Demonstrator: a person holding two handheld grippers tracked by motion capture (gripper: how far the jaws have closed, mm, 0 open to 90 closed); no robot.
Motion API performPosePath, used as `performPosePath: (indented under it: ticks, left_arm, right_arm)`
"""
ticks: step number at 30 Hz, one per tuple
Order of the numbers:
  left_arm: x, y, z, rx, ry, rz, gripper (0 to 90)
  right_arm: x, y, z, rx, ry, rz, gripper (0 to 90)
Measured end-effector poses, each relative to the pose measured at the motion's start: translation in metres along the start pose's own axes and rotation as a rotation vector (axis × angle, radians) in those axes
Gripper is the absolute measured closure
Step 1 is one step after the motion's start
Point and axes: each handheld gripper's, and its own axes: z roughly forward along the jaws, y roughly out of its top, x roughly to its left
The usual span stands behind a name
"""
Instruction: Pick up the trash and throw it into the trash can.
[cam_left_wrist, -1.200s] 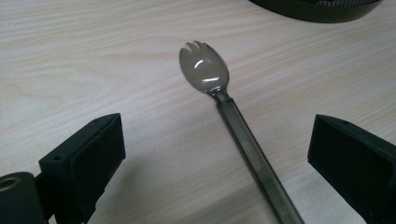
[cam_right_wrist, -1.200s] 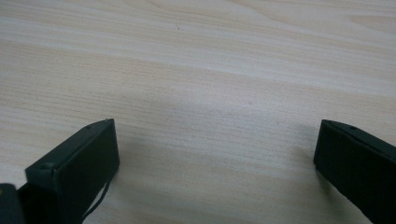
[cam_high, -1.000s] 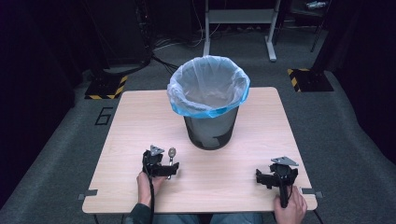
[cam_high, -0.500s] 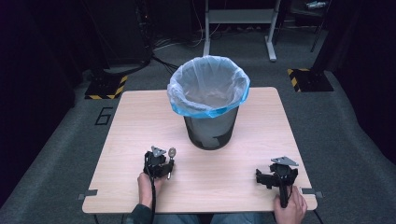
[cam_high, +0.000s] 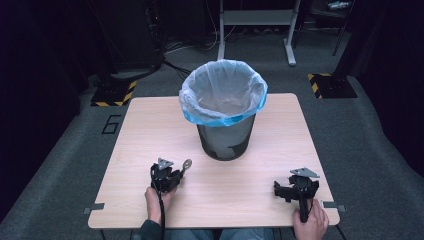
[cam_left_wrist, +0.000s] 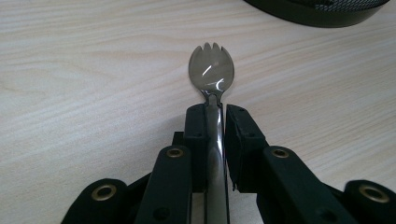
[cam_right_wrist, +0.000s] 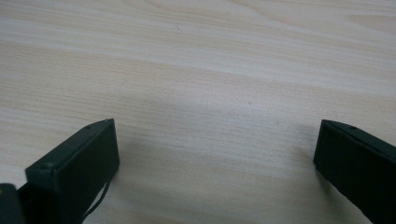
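Spork (cam_left_wrist: 211, 70) sits pinched by its handle in your left gripper (cam_high: 168, 176), bowl pointing up the table (cam_high: 150, 130) toward the bin (cam_high: 223, 107), which stands just ahead and to the right. Long axis runs straight out of the jaws. Your right gripper (cam_high: 295, 189) idles wide and empty, well apart. Since a second ago you've swung the left hand round, spork now angled binward.

The high view looks forward and down from above the person's side, taking in the whole pale wood-grain table (cam_high: 150, 130). Each gripper view sits low and very close to that same tabletop, looking along its own black jaws; the left one also catches the black round bin (cam_left_wrist: 322, 9).
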Motion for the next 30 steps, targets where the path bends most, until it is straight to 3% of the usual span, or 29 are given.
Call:
performPosePath:
  ticks: [9,21,30]
  left_arm:
    - [0.001,0.008,-0.017,-0.036,0.001,0.022,79.2]
    - [0.008,0.018,-0.034,-0.086,-0.011,0.01,79.1]
    - [0.012,0.026,-0.045,-0.095,-0.027,0.016,79.2]
  right_arm:
    - [0.0,0.0,0.0,0.0,-0.001,0.002,0.0]
    - [0.0,0.0,0.0,0.0,-0.002,0.002,0.0]
    - [0.0,0.0,0.0,0.0,-0.002,0.002,0.0]
